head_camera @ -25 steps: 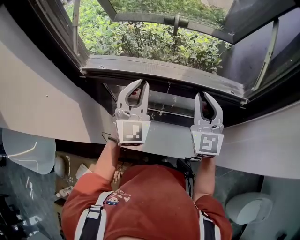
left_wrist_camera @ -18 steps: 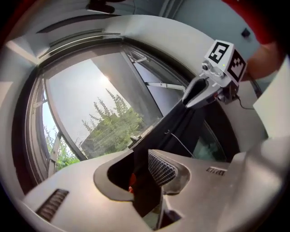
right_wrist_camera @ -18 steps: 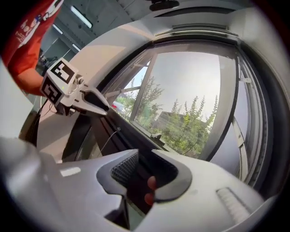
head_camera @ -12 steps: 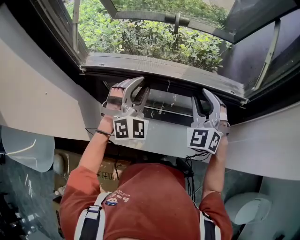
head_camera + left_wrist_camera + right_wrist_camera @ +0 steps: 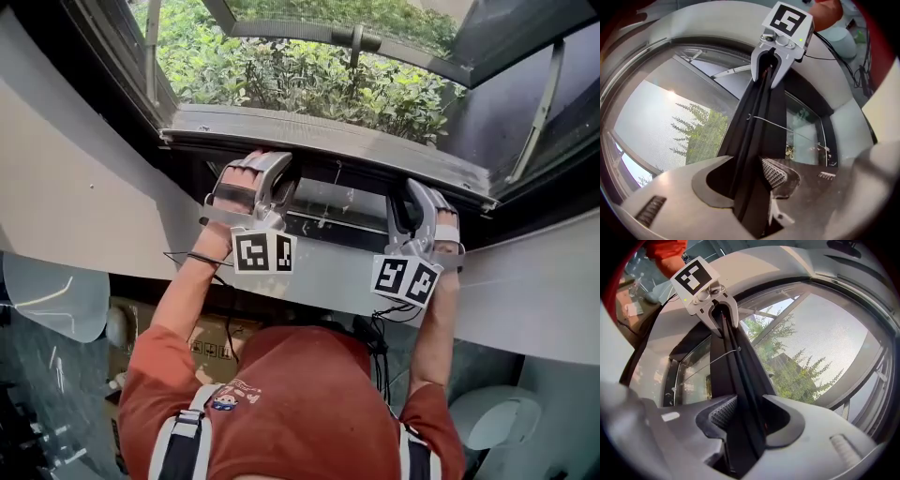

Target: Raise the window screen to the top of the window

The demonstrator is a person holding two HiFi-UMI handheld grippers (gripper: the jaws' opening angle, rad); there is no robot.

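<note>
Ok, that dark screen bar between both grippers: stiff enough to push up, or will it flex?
Probably stiff: the screen bar runs straight from the left gripper to the right gripper. Both jaws have just been opening, the bar loosely between them, so it could slip. The mesh looks thin, likely light; uneven pushing may skew it.

No legible words or numbers
Above the red shirt (image 5: 300,394), the left gripper (image 5: 277,178) and right gripper (image 5: 412,199) carry black-and-white square markers; the shirt's small badge (image 5: 225,400) is too blurred to read
</note>
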